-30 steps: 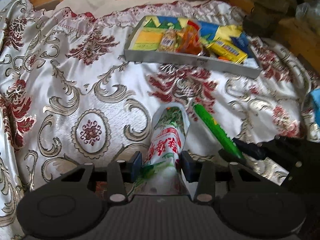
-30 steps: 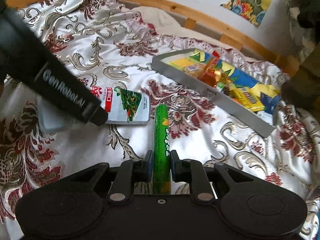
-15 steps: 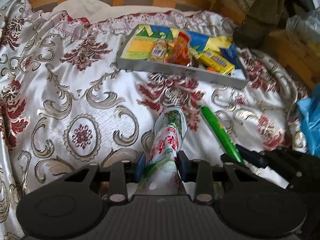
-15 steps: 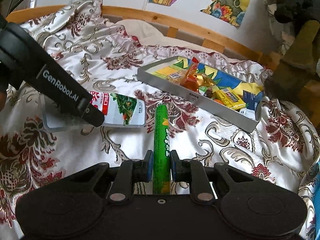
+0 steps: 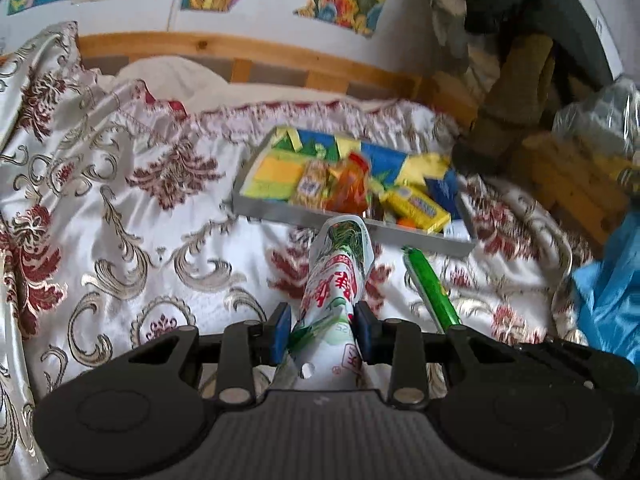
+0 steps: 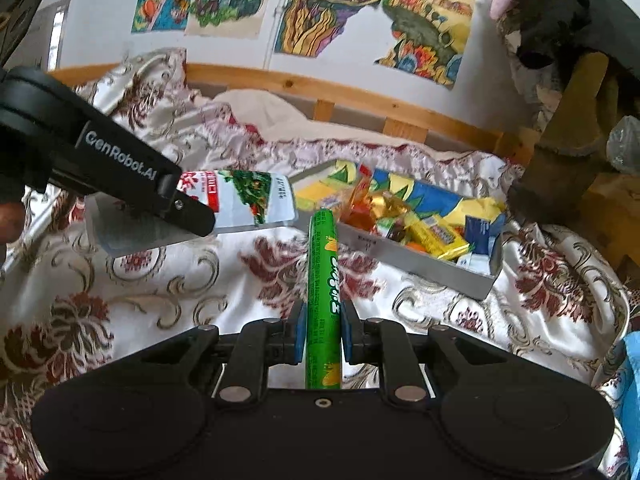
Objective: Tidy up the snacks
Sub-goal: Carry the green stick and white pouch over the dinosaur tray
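**Two snacks gripped at once, tray waiting further back on the bed**

A white snack pouch (image 5: 334,280) with red characters and a green leafy print is pinched between the blue pads of the left gripper (image 5: 320,330), so that gripper is closed tight on it. The pouch is squeezed narrow at the pads and sticks out forward, its far end seen just in front of the tray's near wall. From the right wrist view the same pouch (image 6: 240,200) is seen side-on, held clear above the bedspread, with the left gripper's (image 6: 196,216) black finger across it.

A long green snack stick (image 6: 323,292) with yellow lettering is clamped in the right gripper (image 6: 323,330), jaws narrow and pressed on both sides of it. It is pointed straight ahead, its tip near the tray's near corner. In the left view the stick (image 5: 430,288) is seen just to the right of the pouch, the two apart.

Behind both, a shallow grey tray (image 6: 420,260) is laid on the bed, already filled with mixed wrapped snacks: yellow bars, an orange crinkly packet, blue and yellow packs.

Everything is set on a shiny white bedspread (image 5: 140,220) with dark red and gold floral patterns. A wooden bed frame (image 6: 360,100) is seen behind it, and colourful drawings (image 6: 320,12) are stuck on the wall above.
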Demonstrator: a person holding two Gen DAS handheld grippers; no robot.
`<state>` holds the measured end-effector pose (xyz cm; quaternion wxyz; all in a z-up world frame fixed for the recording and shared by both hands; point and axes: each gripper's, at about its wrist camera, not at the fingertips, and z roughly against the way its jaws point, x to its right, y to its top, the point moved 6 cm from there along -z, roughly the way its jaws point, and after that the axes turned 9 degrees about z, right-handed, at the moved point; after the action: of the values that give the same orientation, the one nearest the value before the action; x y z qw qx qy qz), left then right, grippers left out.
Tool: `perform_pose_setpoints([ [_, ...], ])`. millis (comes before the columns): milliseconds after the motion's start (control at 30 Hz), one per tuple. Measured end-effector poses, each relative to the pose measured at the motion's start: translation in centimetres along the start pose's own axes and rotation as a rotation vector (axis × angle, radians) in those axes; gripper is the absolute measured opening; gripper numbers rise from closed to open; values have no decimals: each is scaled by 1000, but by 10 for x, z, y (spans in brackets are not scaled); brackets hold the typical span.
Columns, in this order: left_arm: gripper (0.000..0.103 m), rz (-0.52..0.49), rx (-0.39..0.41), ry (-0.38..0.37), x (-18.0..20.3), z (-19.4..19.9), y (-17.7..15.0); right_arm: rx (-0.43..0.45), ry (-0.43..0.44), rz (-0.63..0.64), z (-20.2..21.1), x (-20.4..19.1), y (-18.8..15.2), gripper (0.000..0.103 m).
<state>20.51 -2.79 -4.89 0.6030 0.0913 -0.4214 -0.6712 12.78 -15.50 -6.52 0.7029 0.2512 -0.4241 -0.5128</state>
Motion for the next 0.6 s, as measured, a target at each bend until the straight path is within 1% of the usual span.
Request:
perform_pose_setpoints([
  [100, 37, 19, 37, -1, -1, 5, 6, 21, -1, -24, 5, 10, 8, 19],
  [200, 37, 36, 67, 3, -1, 6, 14, 53, -6, -13, 8, 23, 20, 19],
  [267, 37, 54, 87, 5, 2, 3, 25, 79, -8, 6, 6, 34, 31, 19],
  [333, 37, 36, 118, 8, 8, -1, 38, 105, -21, 15, 3, 46, 39, 19],
  [367, 37, 29, 138, 11, 12, -4, 45, 118, -32, 23, 0, 53, 43, 19],
  [433, 37, 45, 171, -4, 16, -11, 60, 150, -59, 46, -10, 65, 50, 19],
  [500, 37, 52, 189, -14, 20, -21, 72, 184, -84, 51, -22, 77, 55, 19],
  [600, 37, 37, 221, -14, 27, -40, 92, 222, -116, 2, -45, 98, 64, 19],
])
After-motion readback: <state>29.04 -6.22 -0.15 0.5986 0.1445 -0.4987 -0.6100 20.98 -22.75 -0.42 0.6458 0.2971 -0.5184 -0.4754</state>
